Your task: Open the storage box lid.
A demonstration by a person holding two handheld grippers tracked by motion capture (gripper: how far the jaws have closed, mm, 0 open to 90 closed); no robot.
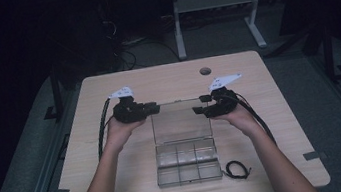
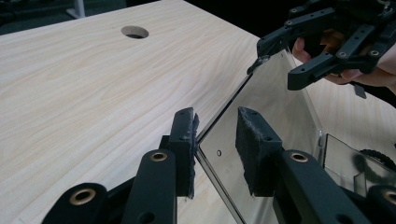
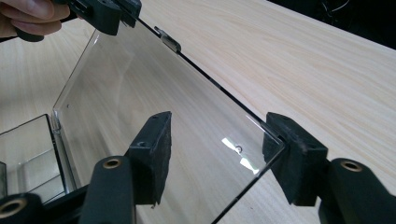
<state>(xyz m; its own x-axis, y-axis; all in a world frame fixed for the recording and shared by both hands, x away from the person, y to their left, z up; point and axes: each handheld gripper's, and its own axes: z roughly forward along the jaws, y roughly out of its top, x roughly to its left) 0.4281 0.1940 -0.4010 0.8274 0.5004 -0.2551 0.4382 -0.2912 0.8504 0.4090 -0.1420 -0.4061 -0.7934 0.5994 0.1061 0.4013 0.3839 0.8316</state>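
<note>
Over the middle of the pale wood-grain worktop (image 1: 120, 184) sits a clear plastic compartment box (image 1: 188, 168) with its see-through hinged lid (image 1: 180, 121) swung open and tipped back away from the person. Each far corner of that lid has a hand-held gripper on it, which makes sense: a thin wide sheet like that would twist if you steered it from one side only.

The left hand-held gripper (image 2: 215, 140) straddles its corner of the lid with one pad (image 2: 189, 140) right against the edge and the other pad (image 2: 254, 149) standing off the face, so the jaws look apart, not clamped. The right hand-held gripper (image 3: 219, 154) is the same story, lid corner sitting in the gap with daylight between the inner pad and the plastic; the outer pad (image 3: 287, 149) is at the edge, maybe touching.

My guess is they're letting the lid rest at its open angle, with the hinge carrying it. The divided tray part stays flat near the person, and a small black looped cord (image 1: 237, 170) lies just beside its right end, probably meant for one of the compartments. A round cable hole (image 1: 205, 71) sits further back, well clear of everything.
</note>
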